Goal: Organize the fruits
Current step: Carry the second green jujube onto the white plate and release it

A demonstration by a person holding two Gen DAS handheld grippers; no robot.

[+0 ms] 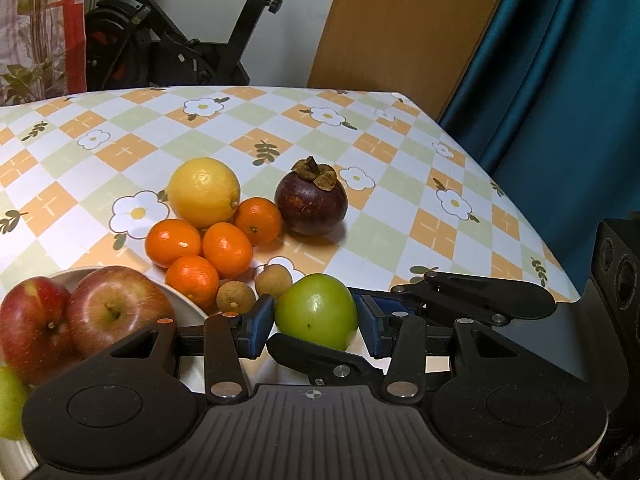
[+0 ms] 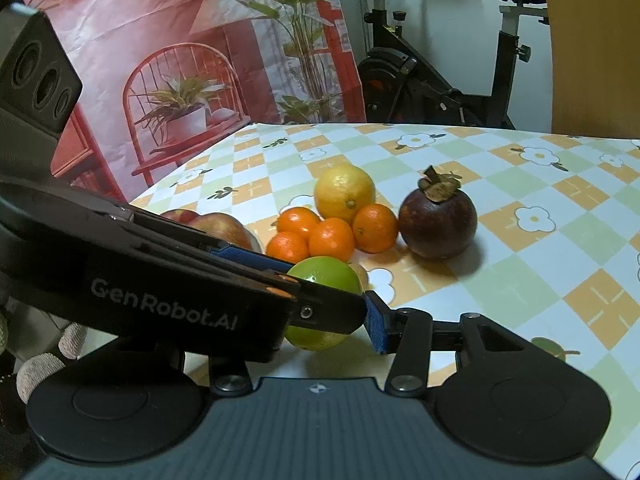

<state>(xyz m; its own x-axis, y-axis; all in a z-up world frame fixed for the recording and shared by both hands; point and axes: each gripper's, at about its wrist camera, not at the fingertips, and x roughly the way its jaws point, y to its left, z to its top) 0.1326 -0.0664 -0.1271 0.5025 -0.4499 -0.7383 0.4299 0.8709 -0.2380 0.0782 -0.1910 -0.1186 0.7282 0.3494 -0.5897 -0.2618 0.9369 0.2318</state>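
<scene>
A green apple [image 1: 316, 314] sits on the checked tablecloth between the blue pads of my left gripper [image 1: 316, 320], which stand just off its sides, so the gripper is open. My right gripper [image 2: 320, 320] also straddles the green apple [image 2: 326, 274]; its left finger is hidden behind the left gripper's body and its right pad [image 2: 378, 326] is apart from the fruit. Two red apples [image 1: 116, 312] lie on a white plate [image 1: 188, 304] at the left. Several small oranges [image 1: 226, 248], a lemon [image 1: 204, 192], a mangosteen [image 1: 312, 202] and two longans [image 1: 236, 296] lie beyond.
The table's right edge [image 1: 520, 208] drops off toward a teal curtain [image 1: 560, 80]. An exercise bike [image 1: 180, 40] stands behind the table. The left gripper's body [image 2: 160, 280] crosses the right wrist view. Another green fruit [image 1: 10, 404] shows at the left edge.
</scene>
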